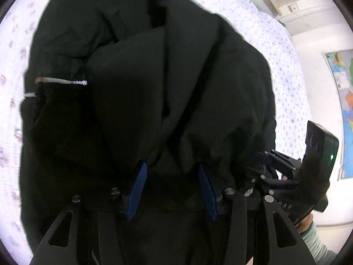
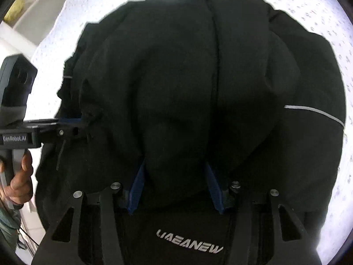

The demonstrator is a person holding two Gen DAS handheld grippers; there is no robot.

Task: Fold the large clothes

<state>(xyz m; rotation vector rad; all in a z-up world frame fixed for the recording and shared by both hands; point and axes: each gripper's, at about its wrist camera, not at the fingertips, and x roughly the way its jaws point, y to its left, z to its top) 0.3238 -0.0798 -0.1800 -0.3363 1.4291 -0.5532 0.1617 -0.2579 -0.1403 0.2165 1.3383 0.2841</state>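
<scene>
A large black jacket [image 1: 154,88] with thin white stripes fills both views and lies bunched over a white flowered bedsheet [image 1: 275,50]. My left gripper [image 1: 174,170] has its blue fingers [image 1: 138,190] apart with a thick fold of jacket bulging between them; the tips are buried in cloth. My right gripper [image 2: 176,165] stands the same way on the jacket [image 2: 198,88], blue fingers [image 2: 136,190] spread around a fold. Each gripper shows in the other's view: the right one [image 1: 264,159] at the jacket's right edge, the left one [image 2: 70,121] at its left edge.
The bedsheet [image 2: 66,33] surrounds the jacket on all sides. A wall map [image 1: 344,101] hangs at the right. White shelving [image 2: 39,6] stands at the upper left of the right wrist view. A silver logo [image 2: 189,240] shows on the cloth near the right gripper's base.
</scene>
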